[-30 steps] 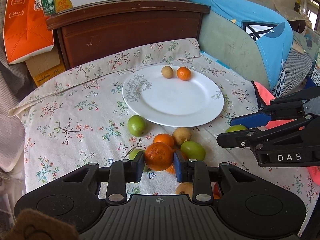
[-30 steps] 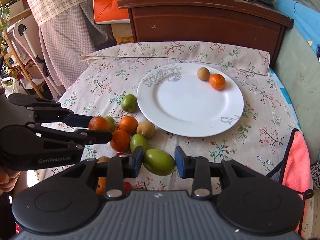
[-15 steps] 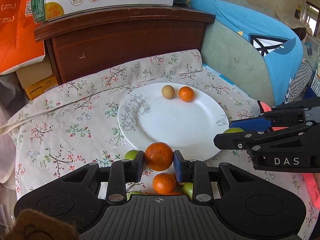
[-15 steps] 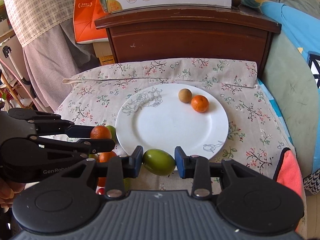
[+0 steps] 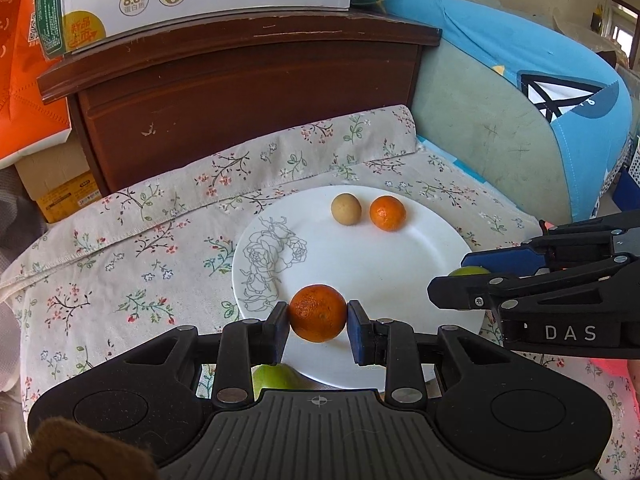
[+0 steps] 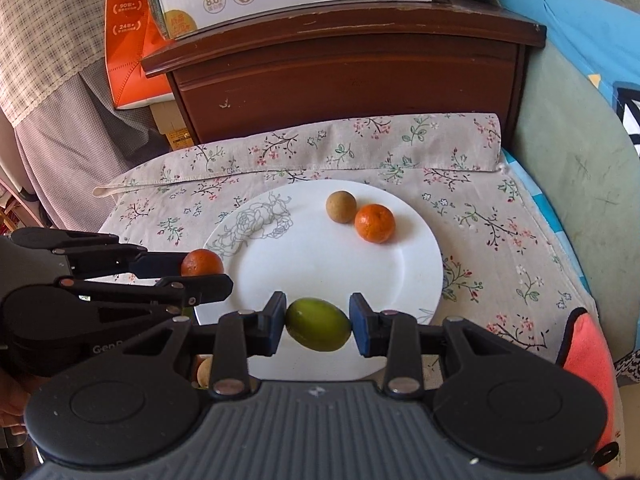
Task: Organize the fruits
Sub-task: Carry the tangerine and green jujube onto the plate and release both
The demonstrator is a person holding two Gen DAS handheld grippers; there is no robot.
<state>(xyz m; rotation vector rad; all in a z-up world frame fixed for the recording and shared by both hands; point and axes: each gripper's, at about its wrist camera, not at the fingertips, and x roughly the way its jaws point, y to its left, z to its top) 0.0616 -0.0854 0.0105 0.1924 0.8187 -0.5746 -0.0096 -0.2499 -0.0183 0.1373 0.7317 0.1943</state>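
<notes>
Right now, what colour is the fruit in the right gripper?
Green fruit, clearest in the right wrist view.

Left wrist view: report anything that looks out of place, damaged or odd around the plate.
Little stands out. The white plate sits flat, unchipped as far as it shows, with a small tan fruit and a small orange on it. One green fruit lies off the plate by its near rim. The dark wooden cabinet has a small chip.
</notes>
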